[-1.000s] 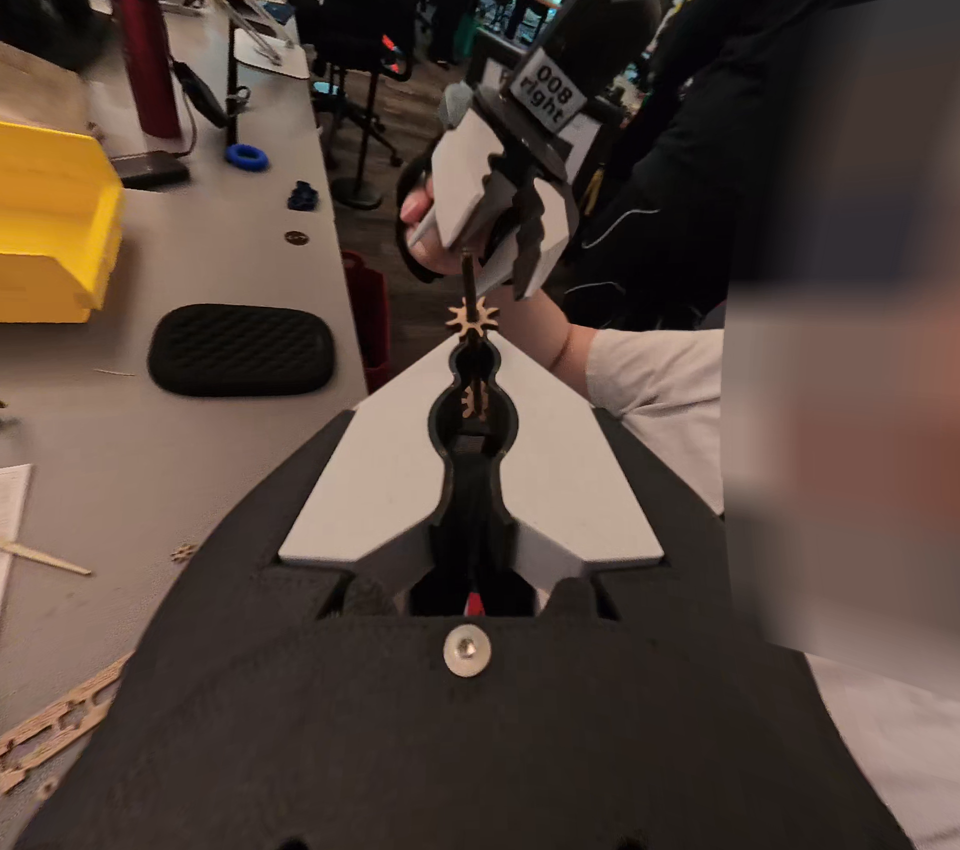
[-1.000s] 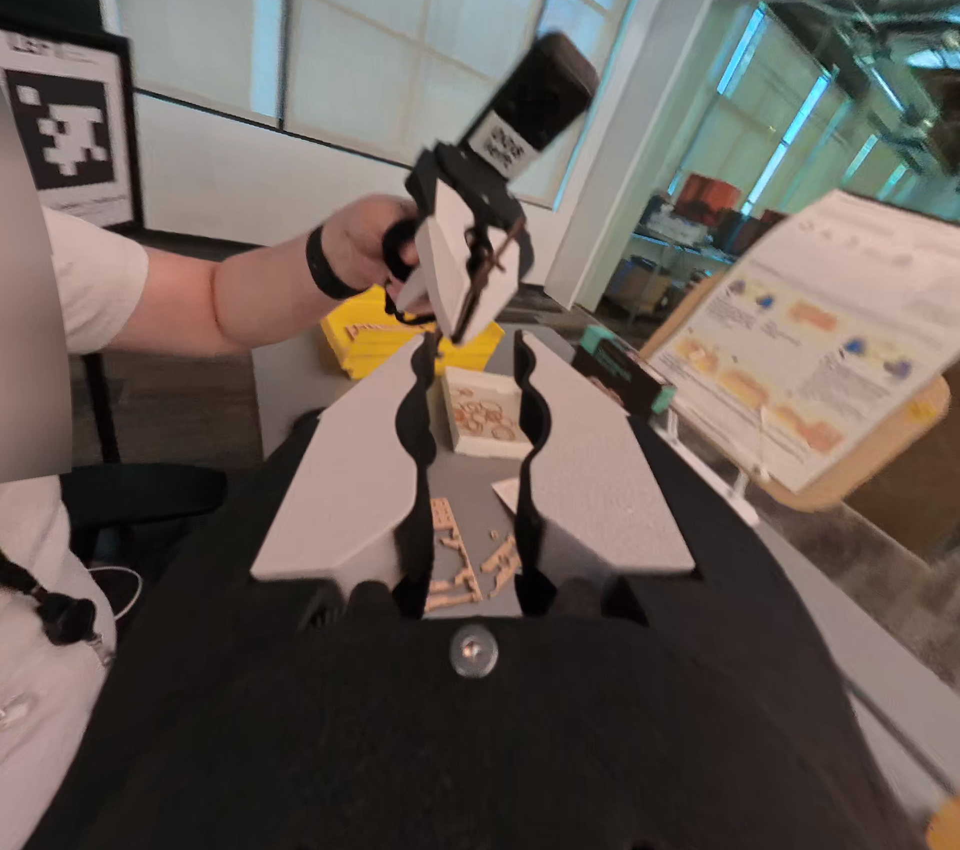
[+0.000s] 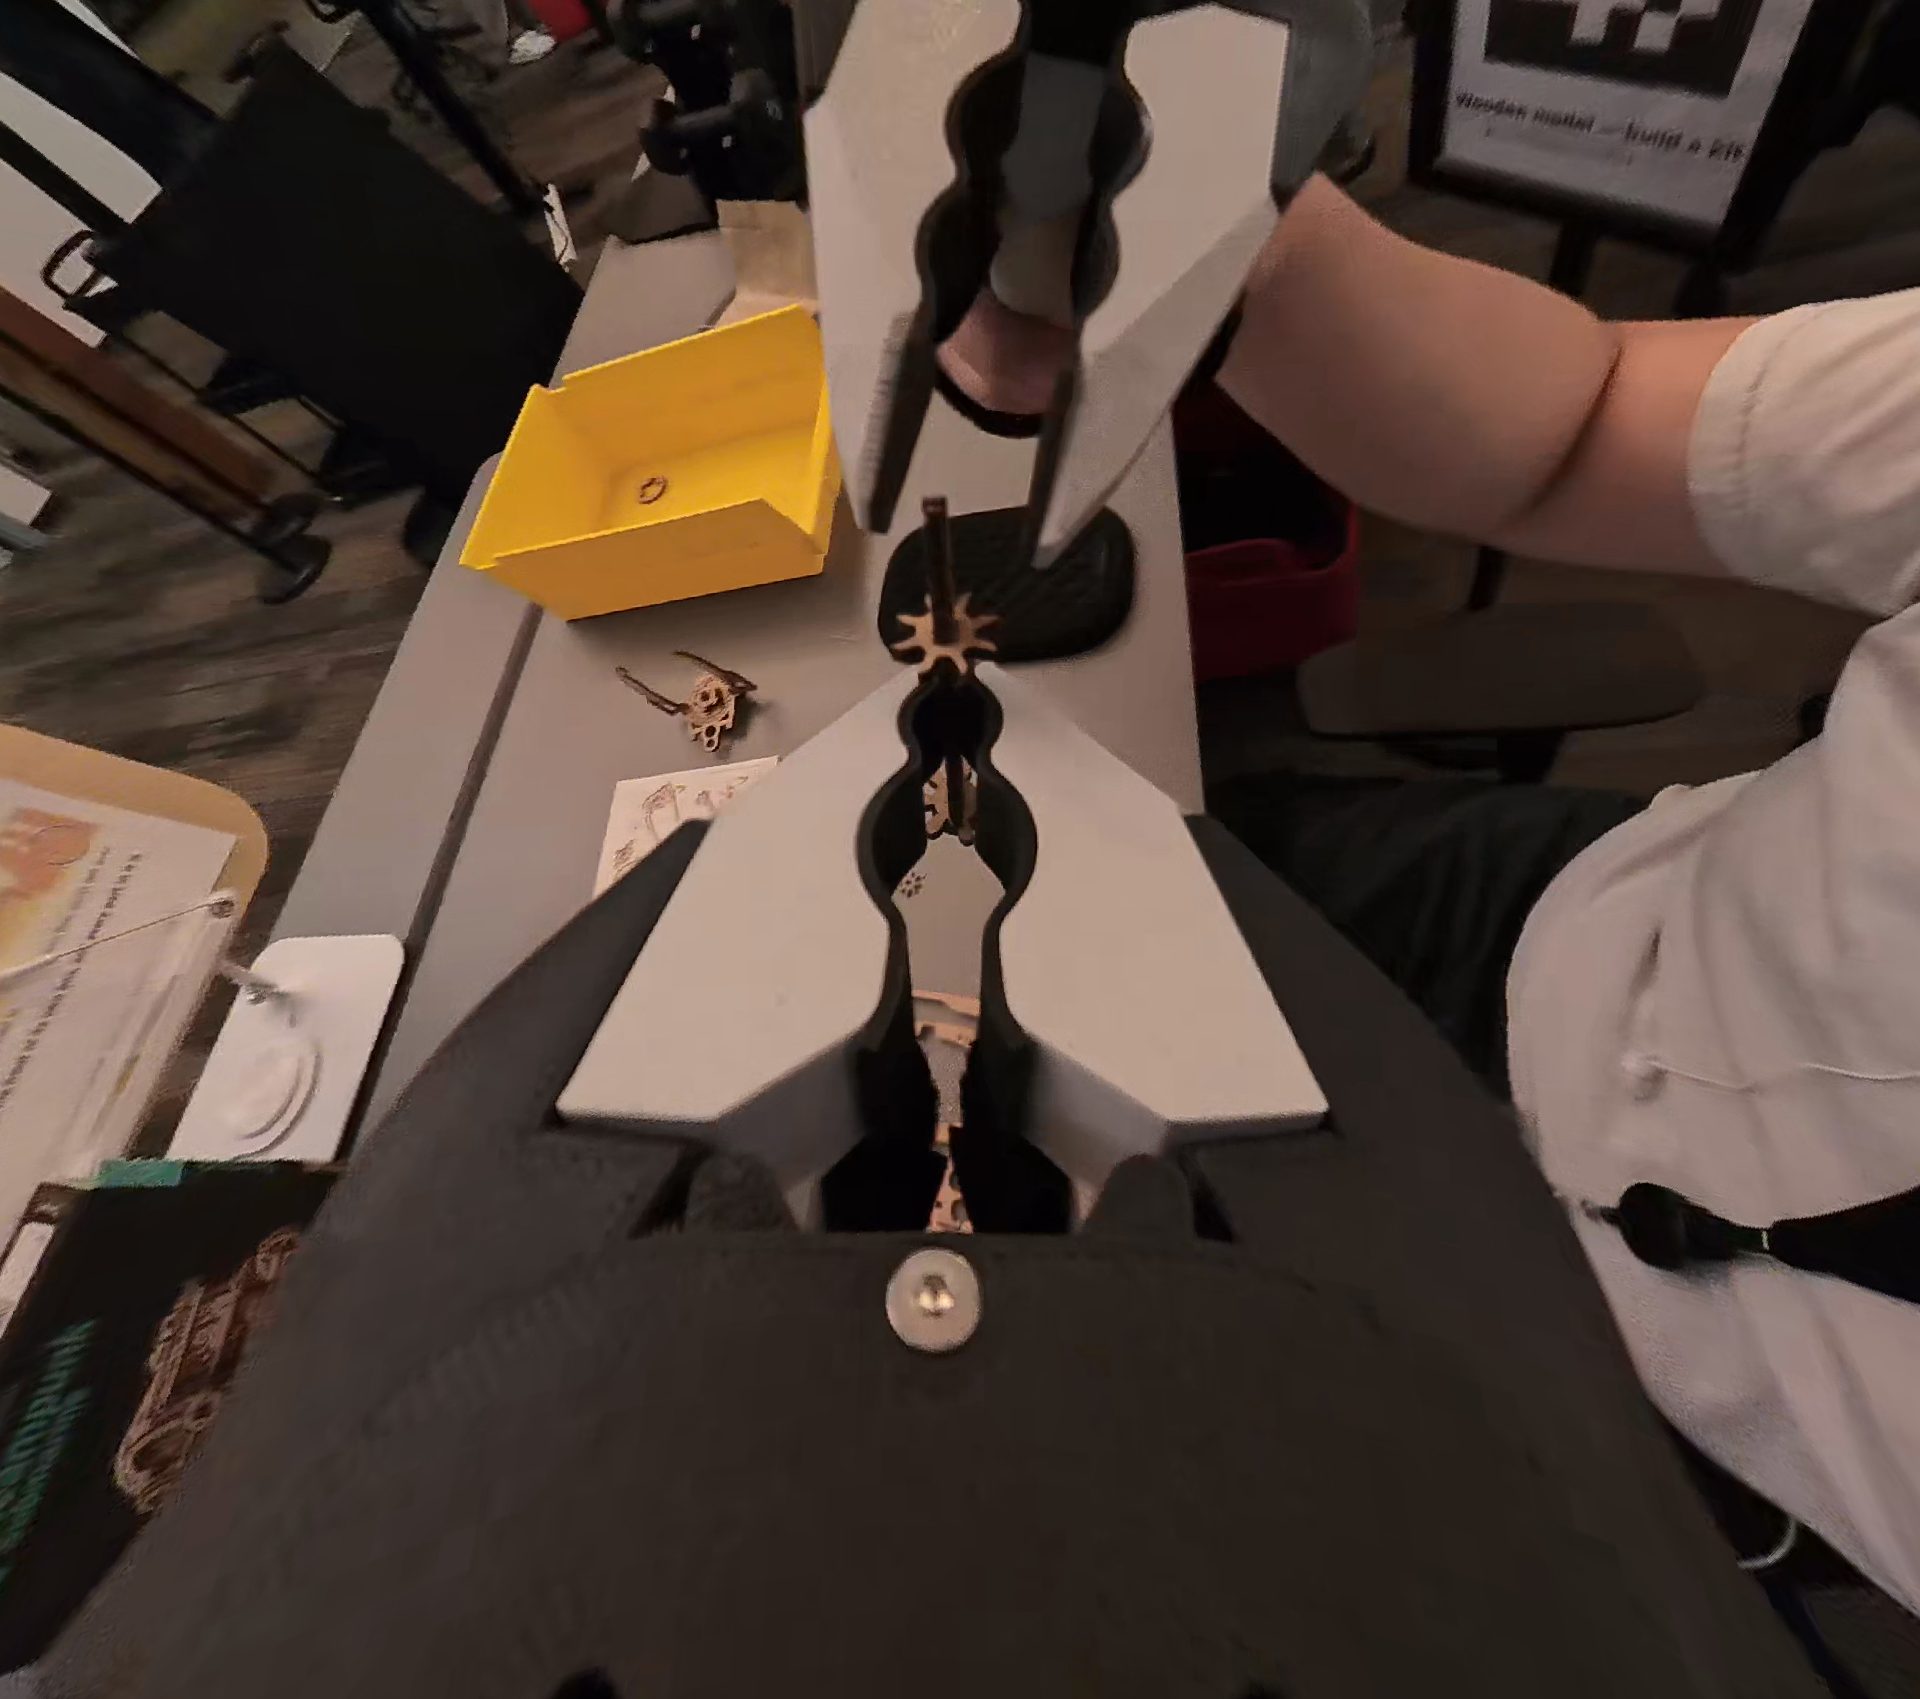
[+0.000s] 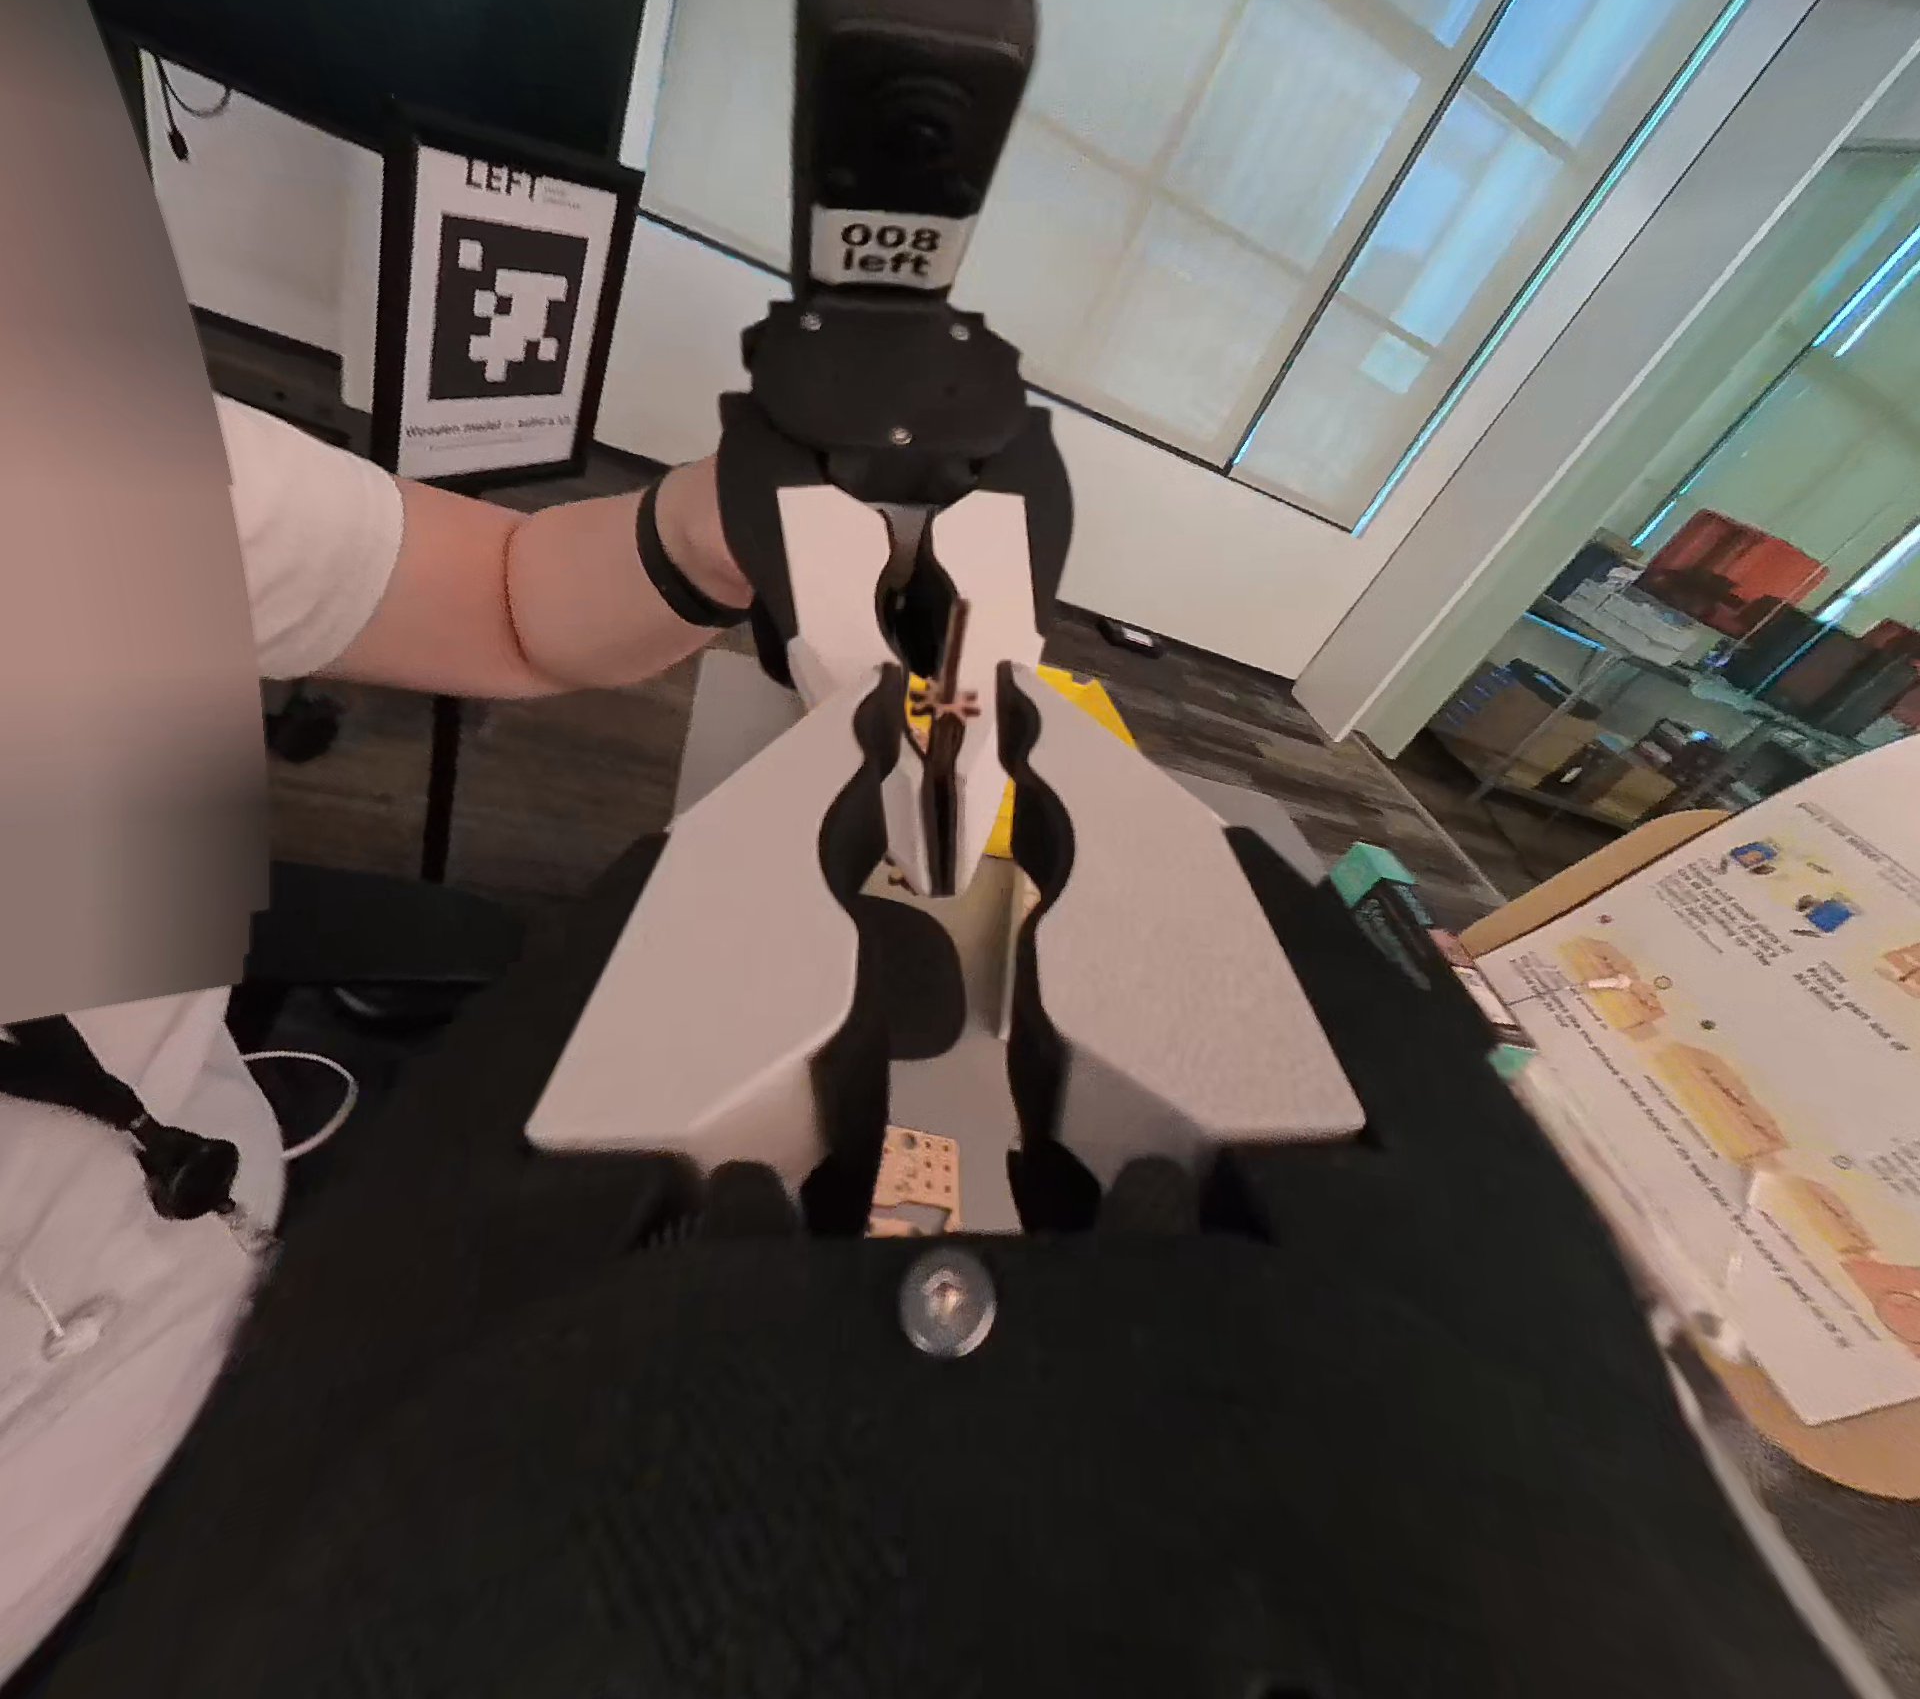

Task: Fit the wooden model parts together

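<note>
My left gripper (image 3: 943, 688) is shut on a thin dark wooden rod (image 3: 938, 548) that sticks out past its fingertips. A small star-shaped wooden gear (image 3: 945, 636) sits on the rod just beyond the tips. My right gripper (image 3: 961, 532) faces it from above, open, with its fingertips on either side of the rod's free end. In the right wrist view my right gripper (image 4: 943, 675) is open and empty. There the left gripper (image 4: 935, 880) points back at it, and the gear (image 4: 951, 704) lies between the right fingertips. All of this is held in the air above the grey table (image 3: 499, 693).
A yellow bin (image 3: 665, 486) and a black ribbed pad (image 3: 1070, 600) stand at the table's far end. A loose wooden part (image 3: 712, 704) and a paper sheet (image 3: 675, 808) lie nearer. An instruction booklet (image 4: 1714, 1078) stands on the right. A wooden parts sheet (image 4: 920, 1171) lies below. One gripper's finger ends stand about 5 cm off the other's.
Both grippers have turned and come closer together, now facing head-on. The left gripper still holds the rod and gear, which now sit between the right gripper's open fingertips.
</note>
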`<action>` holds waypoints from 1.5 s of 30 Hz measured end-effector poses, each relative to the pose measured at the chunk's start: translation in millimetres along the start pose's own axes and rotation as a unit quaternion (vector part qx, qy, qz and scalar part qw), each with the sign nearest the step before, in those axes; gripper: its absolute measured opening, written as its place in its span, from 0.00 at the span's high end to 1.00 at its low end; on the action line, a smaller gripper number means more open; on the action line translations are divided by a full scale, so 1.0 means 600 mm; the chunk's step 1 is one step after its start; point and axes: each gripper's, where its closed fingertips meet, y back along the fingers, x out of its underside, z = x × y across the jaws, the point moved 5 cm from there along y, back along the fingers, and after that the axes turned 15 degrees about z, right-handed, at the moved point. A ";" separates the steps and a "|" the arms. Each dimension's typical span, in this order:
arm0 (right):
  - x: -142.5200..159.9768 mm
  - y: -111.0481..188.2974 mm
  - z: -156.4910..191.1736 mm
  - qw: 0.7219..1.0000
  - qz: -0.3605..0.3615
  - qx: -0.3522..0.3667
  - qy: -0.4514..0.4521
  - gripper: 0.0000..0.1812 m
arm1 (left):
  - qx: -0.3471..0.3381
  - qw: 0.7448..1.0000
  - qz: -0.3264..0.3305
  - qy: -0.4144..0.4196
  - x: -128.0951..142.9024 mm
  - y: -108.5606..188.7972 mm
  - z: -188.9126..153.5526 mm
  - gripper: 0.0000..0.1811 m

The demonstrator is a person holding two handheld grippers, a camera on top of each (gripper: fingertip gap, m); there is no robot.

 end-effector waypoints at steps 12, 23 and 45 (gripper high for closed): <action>0.015 -0.029 -0.012 0.994 0.026 -0.057 -0.086 0.99 | 0.050 0.997 -0.008 0.050 0.009 -0.007 0.008 1.00; 0.074 -0.073 -0.033 0.987 0.069 -0.077 -0.120 0.98 | 0.072 0.995 -0.001 0.072 0.061 -0.058 0.035 1.00; 0.470 -0.049 -0.037 0.909 -0.005 -0.057 -0.413 0.99 | 0.245 0.962 0.000 0.123 0.230 -0.379 0.053 0.92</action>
